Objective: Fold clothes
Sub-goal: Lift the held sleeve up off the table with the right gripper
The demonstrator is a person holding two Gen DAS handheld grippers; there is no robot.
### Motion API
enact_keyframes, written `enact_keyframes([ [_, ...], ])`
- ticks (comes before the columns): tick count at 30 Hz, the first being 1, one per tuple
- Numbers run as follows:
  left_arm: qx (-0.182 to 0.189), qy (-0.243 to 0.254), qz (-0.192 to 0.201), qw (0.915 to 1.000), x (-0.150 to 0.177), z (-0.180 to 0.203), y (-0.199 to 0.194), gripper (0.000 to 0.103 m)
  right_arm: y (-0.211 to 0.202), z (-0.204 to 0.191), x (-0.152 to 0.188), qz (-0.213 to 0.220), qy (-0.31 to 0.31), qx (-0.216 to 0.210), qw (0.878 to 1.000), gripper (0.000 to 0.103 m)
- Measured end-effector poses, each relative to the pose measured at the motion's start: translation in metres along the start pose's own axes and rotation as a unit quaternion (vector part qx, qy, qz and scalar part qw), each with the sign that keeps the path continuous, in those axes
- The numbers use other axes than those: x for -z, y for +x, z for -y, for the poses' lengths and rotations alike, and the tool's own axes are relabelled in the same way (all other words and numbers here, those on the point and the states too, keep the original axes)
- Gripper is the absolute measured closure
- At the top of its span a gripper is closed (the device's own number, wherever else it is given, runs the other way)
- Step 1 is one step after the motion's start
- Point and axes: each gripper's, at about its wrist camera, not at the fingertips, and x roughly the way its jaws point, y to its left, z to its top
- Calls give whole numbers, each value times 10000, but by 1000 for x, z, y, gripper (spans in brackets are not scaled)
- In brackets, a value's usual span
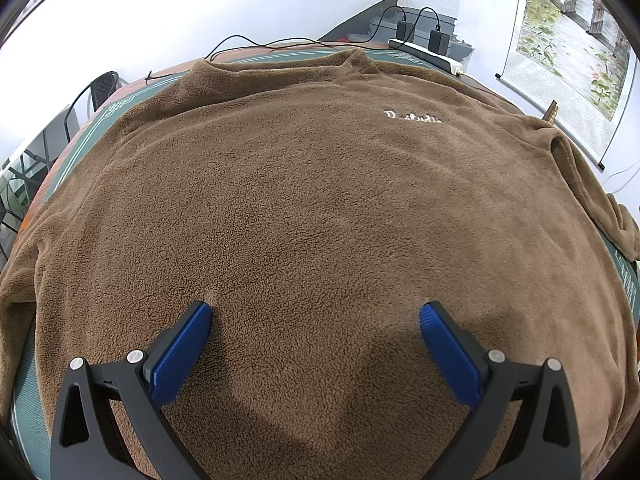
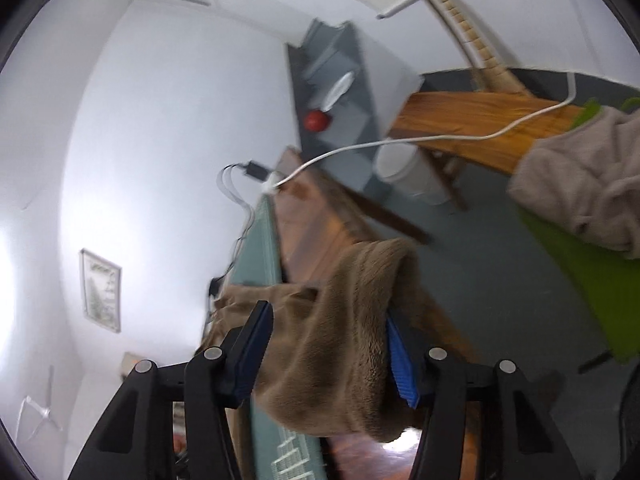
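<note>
A brown fleece sweater (image 1: 304, 200) with white chest lettering lies spread flat over the green table mat (image 1: 120, 108), its collar at the far edge. My left gripper (image 1: 316, 316) is open, its blue fingers resting on the lower body of the sweater with nothing between them. My right gripper (image 2: 328, 328) is tilted on its side and shut on the brown sleeve cuff (image 2: 340, 336), which bunches thickly between its fingers, lifted beside the table's edge. In the left wrist view the other sleeve (image 1: 600, 200) hangs off the right side of the table.
A white power strip (image 1: 432, 54) with black chargers and cables sits at the table's far edge. A scroll painting (image 1: 568, 36) hangs on the right wall. In the right wrist view a beige garment (image 2: 588, 184) lies on a green surface (image 2: 592, 280) beyond a wooden bench (image 2: 472, 120).
</note>
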Motion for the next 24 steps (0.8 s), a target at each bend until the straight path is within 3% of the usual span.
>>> enact_keyframes([
  [3,2,2,0,10000,0,0,0,0,14,-3,2,-208,-128,167,9996,46],
  [8,3,5,1,10000,0,0,0,0,17,-3,3,-87,-114,111,9998,81],
  [11,4,5,1,10000,0,0,0,0,12,-8,2,87,-175,56,9998,94],
  [16,4,5,2,10000,0,0,0,0,-22,-32,-3,677,-321,-316,9967,96],
  [21,8,5,2,10000,0,-1,0,0,-72,-79,-21,1519,-675,-669,9838,96],
  [24,22,-7,-1,10000,-1,-1,0,0,-82,-108,-32,1701,-951,-664,9786,96],
])
